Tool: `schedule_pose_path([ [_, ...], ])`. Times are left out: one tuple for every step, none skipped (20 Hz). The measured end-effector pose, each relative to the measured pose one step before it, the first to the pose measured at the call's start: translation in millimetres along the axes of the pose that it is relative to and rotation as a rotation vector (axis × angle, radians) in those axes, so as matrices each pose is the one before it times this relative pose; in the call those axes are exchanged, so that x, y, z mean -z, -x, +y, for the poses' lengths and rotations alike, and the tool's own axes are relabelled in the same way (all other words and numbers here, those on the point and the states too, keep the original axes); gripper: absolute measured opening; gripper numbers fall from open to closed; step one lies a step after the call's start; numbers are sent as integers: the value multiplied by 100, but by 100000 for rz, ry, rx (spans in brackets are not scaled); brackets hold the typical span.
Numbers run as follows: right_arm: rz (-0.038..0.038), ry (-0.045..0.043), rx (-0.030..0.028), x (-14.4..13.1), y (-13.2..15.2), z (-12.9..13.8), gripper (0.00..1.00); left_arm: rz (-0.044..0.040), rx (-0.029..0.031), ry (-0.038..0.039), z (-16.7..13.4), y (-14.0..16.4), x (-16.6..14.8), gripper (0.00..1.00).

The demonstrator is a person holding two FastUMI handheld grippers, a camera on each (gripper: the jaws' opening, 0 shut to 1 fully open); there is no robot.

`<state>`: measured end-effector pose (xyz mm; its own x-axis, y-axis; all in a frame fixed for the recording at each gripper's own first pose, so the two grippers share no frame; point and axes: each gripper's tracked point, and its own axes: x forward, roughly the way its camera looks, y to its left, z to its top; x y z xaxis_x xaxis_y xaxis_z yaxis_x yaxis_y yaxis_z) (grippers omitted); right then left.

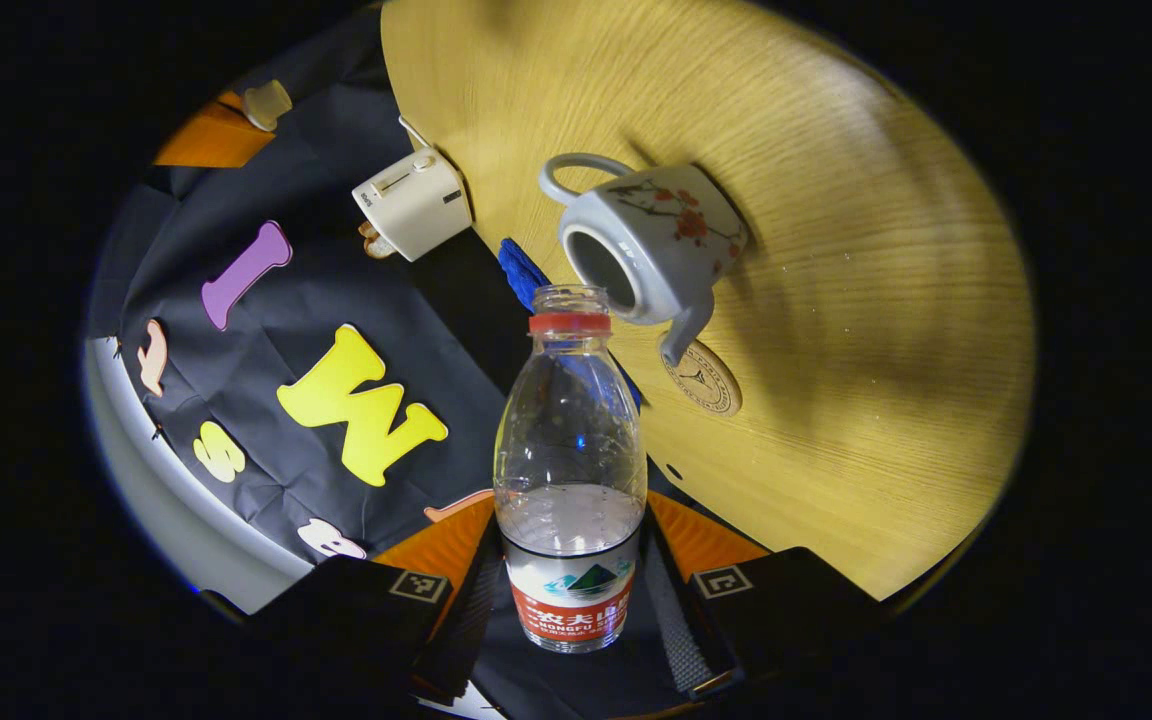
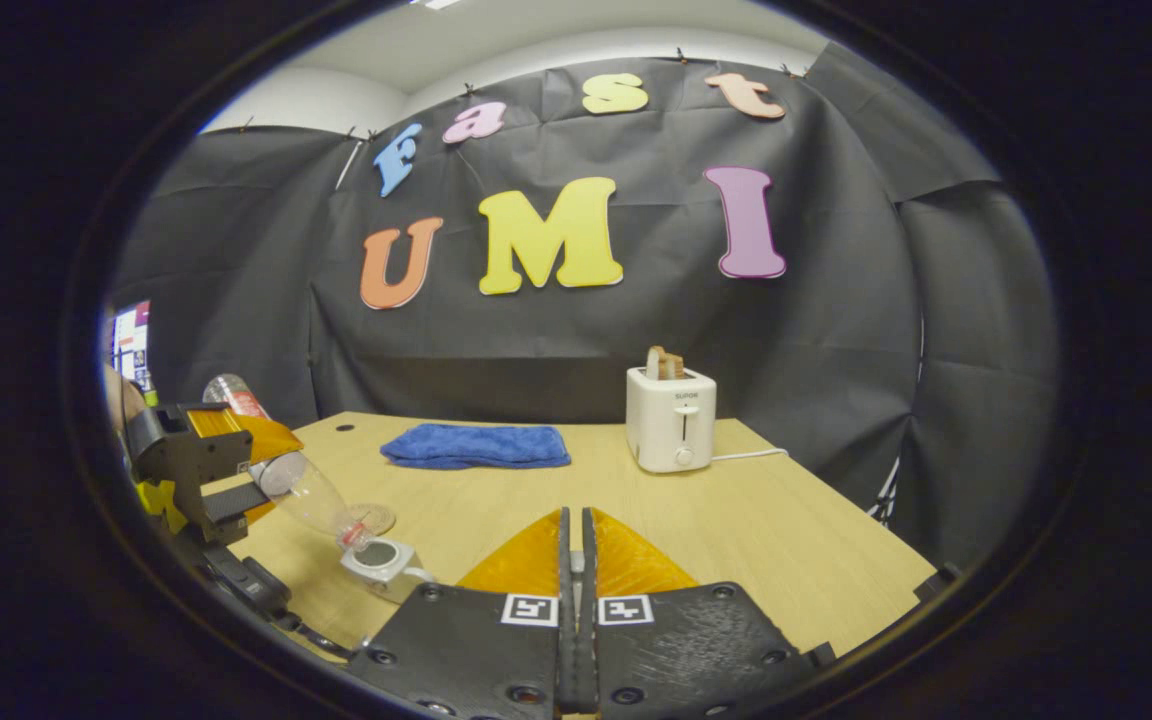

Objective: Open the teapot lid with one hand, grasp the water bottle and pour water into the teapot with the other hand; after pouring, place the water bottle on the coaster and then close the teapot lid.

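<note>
My left gripper [image 1: 571, 600] is shut on a clear water bottle [image 1: 571, 470] with a red neck ring and no cap, gripped at its labelled lower part. The bottle holds a little water. In the right gripper view the bottle [image 2: 311, 490] is tilted mouth-down over the open top of the white flowered teapot [image 2: 381, 560]. The teapot [image 1: 656, 240] stands lidless on the wooden table, and the round coaster [image 1: 701, 378] lies just by its spout. My right gripper [image 2: 573, 545] hovers over the table's middle with its fingers pressed together. Anything at its tips is hidden.
A white toaster [image 2: 671, 418] with bread in it stands at the back of the table [image 2: 786, 530], its cord trailing right. A folded blue cloth [image 2: 476, 445] lies at the back centre. A person's hand holds the left gripper [image 2: 196, 450] at the left edge.
</note>
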<state>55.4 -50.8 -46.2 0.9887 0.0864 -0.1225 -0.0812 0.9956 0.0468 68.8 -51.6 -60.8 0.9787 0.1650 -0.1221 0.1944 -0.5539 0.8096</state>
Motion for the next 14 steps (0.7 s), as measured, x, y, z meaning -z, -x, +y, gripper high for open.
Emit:
schedule_pose_path([
  [-16,49,99,-60,-79,8,0,321,-1433,-1447,305,145,102,74],
  [-40,95,-87,-80,-26,62,0,384,-1360,-1308,478,287,-46,74],
  [-161,92,100,48,2,-89,0,323,-553,-854,92,83,36,74],
  [5,63,188,-66,94,-154,0,-115,132,-519,-16,75,-16,74],
  [-38,63,105,10,99,-44,0,-196,386,-244,-93,-37,-227,78],
  [-66,28,71,-54,-22,-38,0,-163,-36,-367,109,-18,-167,74],
  [-156,-24,54,14,-44,-22,0,-80,-140,-461,42,118,-114,74],
  [-50,-7,22,-86,-6,14,0,27,-124,-261,88,-31,138,74],
  [-38,67,-24,0,1,-36,0,-178,83,-85,-81,37,-43,74],
  [-29,136,54,-31,18,-47,0,0,55,-104,51,-93,-117,74],
  [-22,135,85,36,67,-54,0,-53,-51,-75,-34,81,-68,74],
  [-20,56,136,-19,-72,-43,0,13,-71,82,3,-36,7,70],
  [-42,79,168,-27,-41,-71,0,-241,-50,121,0,-39,-12,74],
  [46,155,354,-79,-52,-147,0,-787,170,699,-62,32,-37,74],
])
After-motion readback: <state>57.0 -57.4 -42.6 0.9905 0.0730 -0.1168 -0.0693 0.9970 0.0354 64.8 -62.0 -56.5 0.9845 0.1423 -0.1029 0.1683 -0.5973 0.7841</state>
